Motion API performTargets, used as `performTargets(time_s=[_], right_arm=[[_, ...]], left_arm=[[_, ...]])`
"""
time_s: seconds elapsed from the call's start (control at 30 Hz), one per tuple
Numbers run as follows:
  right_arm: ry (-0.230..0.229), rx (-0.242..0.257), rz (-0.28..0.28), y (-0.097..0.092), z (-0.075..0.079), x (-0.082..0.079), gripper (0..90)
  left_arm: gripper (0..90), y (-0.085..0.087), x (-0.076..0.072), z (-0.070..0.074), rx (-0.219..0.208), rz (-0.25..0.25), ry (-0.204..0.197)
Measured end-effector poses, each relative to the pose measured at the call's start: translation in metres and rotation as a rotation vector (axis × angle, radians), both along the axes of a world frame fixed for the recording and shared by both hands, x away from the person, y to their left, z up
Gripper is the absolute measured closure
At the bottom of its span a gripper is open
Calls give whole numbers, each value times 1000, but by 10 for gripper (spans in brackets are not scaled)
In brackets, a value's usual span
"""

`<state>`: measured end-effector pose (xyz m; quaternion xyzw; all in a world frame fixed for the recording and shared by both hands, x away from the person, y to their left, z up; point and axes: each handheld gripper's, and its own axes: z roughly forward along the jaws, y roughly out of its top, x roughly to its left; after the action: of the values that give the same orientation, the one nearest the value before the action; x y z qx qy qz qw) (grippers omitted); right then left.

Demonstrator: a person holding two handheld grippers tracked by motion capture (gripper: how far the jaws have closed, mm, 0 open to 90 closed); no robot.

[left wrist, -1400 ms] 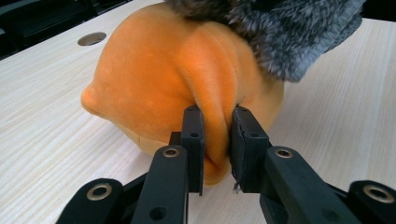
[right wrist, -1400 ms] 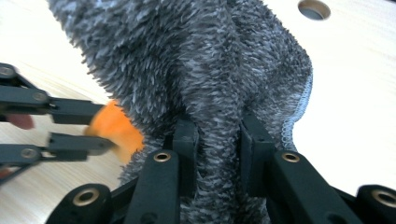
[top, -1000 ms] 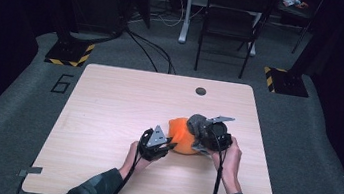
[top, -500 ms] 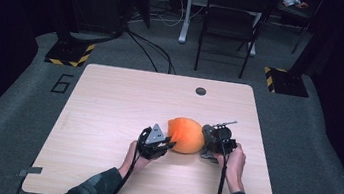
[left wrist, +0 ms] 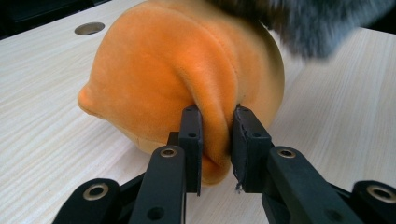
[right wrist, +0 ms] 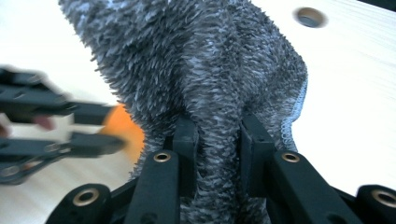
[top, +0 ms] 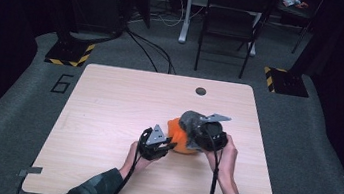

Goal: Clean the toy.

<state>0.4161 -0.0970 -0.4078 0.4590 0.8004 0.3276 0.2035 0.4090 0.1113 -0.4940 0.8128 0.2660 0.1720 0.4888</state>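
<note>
So I've got the left gripper [left wrist: 214, 140] pinching a fold of the orange plush [left wrist: 187, 70], sitting near the table's [top: 106, 118] front edge. Right gripper [right wrist: 217, 149] is clamped on the grey fuzzy cloth [right wrist: 201, 60], probably wiping over it. Next: drag it across, keep the plush pinned.

Pinching a fold of shaggy grey cloth [right wrist: 205, 79] between the right gripper's [right wrist: 218, 140] black jaws. Hanging over pale wooden table [right wrist: 355, 107]. Showing blurred left gripper [right wrist: 60, 126] beside an orange thing [right wrist: 125, 128]; round hole [right wrist: 310, 16] beyond.

One orange plush [top: 181, 137]; one grey cloth [top: 192, 121]; one chair [top: 234, 14].
</note>
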Motion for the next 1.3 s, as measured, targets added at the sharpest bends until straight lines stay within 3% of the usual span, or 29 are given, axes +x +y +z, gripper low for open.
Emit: performTargets(time_s=[0.13, 0.43, 0.67, 0.7, 0.73, 0.83, 1.0, 1.13, 1.23, 1.3], right_arm=[[0, -89, 4, 13, -11, -2, 715], [81, -55, -64, -19, -21, 14, 712], [160, -86, -155, -41, -42, 26, 713], [213, -96, -177, -47, -57, 32, 713], [237, -100, -179, -47, -63, 34, 713], [267, -123, -184, -46, -72, 37, 713], [199, -134, -185, -48, -53, 31, 713], [95, -65, -177, -48, -23, 21, 713], [62, -30, -131, -38, -9, 13, 713], [67, -27, -95, -29, -8, 11, 713]], left_arm=[[752, 1, 1, 0, 4, -1, 6], [751, 2, 2, -1, -11, 5, 18], [749, 3, 3, -1, -15, 12, 25], [749, 4, 4, -2, -15, 10, 28], [749, 4, 4, -2, -22, 11, 34], [747, 4, 5, -2, -22, 12, 31], [743, 7, 7, -2, -33, 24, 38], [739, 7, 6, -2, -32, 22, 39], [737, 7, 7, -2, -36, 22, 39], [734, 7, 6, -2, -32, 22, 37]])
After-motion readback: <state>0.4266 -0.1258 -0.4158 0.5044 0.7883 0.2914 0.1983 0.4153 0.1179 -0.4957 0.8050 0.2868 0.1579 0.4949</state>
